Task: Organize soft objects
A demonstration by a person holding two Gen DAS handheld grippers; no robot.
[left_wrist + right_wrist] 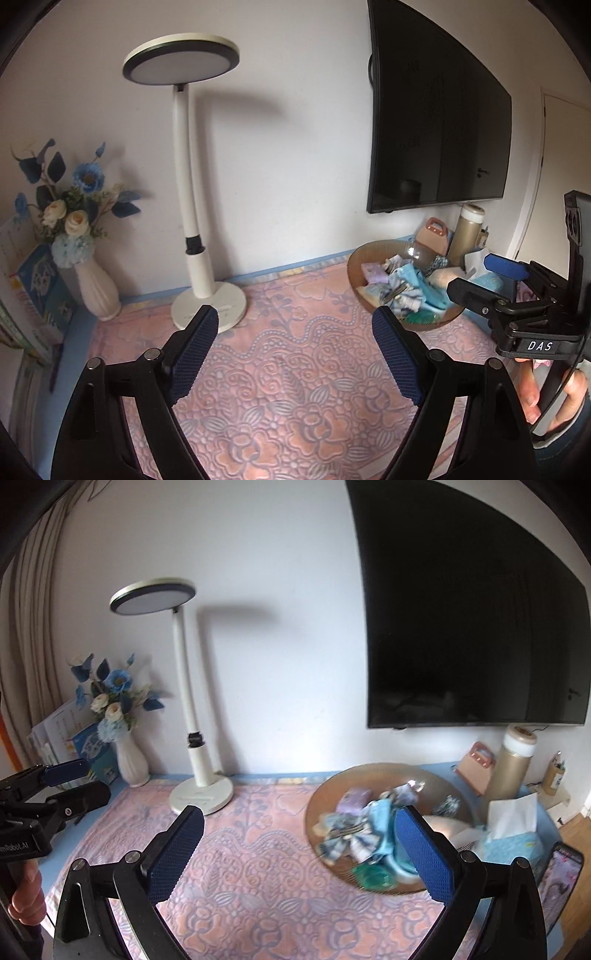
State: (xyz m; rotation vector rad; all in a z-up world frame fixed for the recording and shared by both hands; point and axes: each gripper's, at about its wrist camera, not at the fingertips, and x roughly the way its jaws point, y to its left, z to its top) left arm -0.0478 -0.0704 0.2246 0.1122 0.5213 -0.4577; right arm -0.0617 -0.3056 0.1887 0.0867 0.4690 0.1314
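Note:
An amber shallow bowl (332, 794) sits at the right on the pink patterned cloth (258, 867). It holds a plaid bow (347, 838), a light blue cloth (380, 812), a purple piece (354, 797) and a green piece (373, 873). My right gripper (303, 842) is open and empty, its right pad in front of the bowl's near side. My left gripper (295, 354) is open and empty over bare cloth, left of the bowl (364, 254). Each gripper also shows in the other view: the right gripper (476, 275) by the bowl, the left gripper (83, 782) at the far left.
A white desk lamp (199, 258) stands at the back, with a vase of flowers (98, 291) and books (37, 295) to its left. A dark screen (436, 129) hangs above the bowl. Behind and right of the bowl stand a gold flask (513, 771), a tissue box (513, 845) and a phone (561, 871).

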